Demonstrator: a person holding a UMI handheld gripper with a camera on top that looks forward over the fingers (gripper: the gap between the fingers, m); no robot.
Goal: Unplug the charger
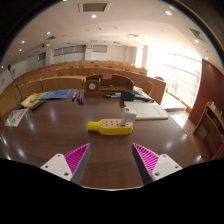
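A yellow power strip (108, 126) lies on the brown wooden table (60, 125), just ahead of my fingers. A white charger (128, 117) stands plugged into its right end. My gripper (112, 160) is open, short of the strip, with nothing between its two pink pads (76, 157). The strip and charger sit beyond the fingertips, roughly centred between them.
A laptop or flat white pad (147, 110) lies right of the charger. Books and papers (45, 98) lie at the left back, a wooden box (108, 84) at the far edge. Lecture-hall seating rows and bright windows fill the background.
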